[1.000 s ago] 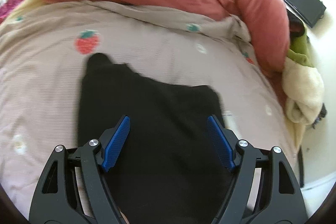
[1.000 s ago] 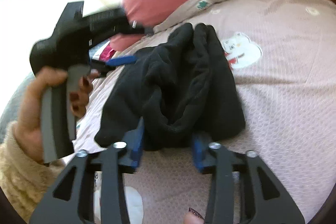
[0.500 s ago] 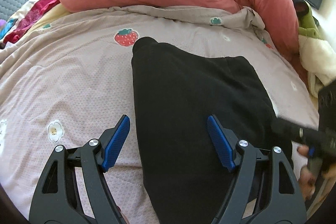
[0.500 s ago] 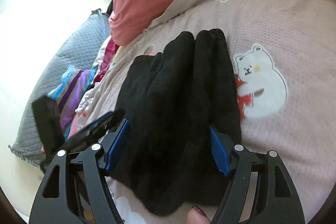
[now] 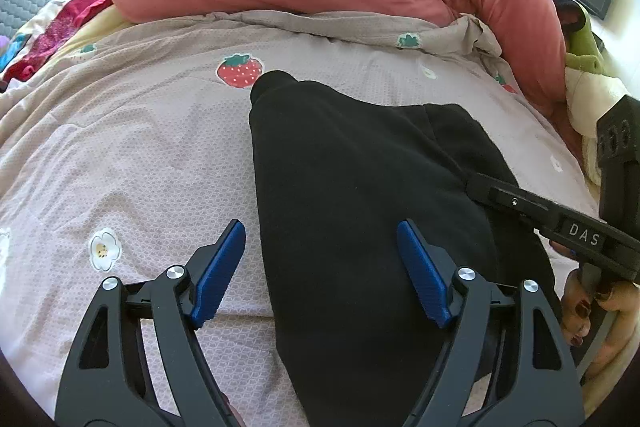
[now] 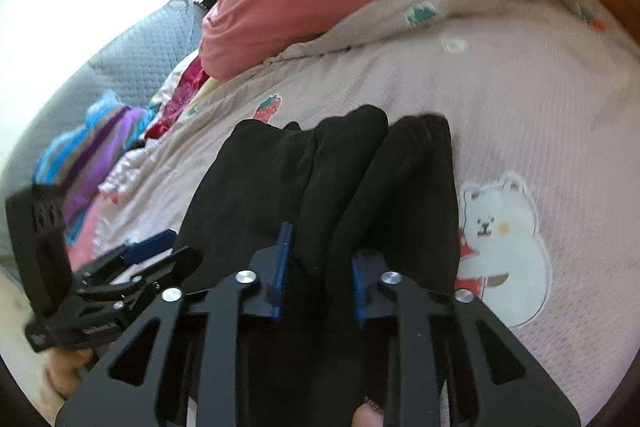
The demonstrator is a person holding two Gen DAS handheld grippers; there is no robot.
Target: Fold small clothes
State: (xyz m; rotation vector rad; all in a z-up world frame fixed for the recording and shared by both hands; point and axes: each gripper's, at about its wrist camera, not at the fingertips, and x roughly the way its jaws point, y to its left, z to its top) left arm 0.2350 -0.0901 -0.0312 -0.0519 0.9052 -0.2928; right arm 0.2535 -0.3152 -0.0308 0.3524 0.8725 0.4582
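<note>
My right gripper point(image 6: 318, 271) is closing on a bunched ridge of the black garment point(image 6: 332, 195), and the fold of cloth already sits between the blue pads, so I read it as a pinch near the near edge. My left gripper point(image 5: 320, 271) hangs spread wide above the garment's left edge, nothing between its pads, one pad over bare bedspread point(image 5: 132, 155) and the other over black cloth. The garment lies on the pinkish bedspread, ridged lengthwise, its far end just beside the strawberry print point(image 5: 239, 70) and its right side next to the bear print point(image 6: 502, 247). The risk I see is grabbing only the top layer of this thick, soft cloth: a lift would then peel the ridges apart instead of carrying the fold over. With my left side holding nothing, the whole garment could also drag across the bedspread.
</note>
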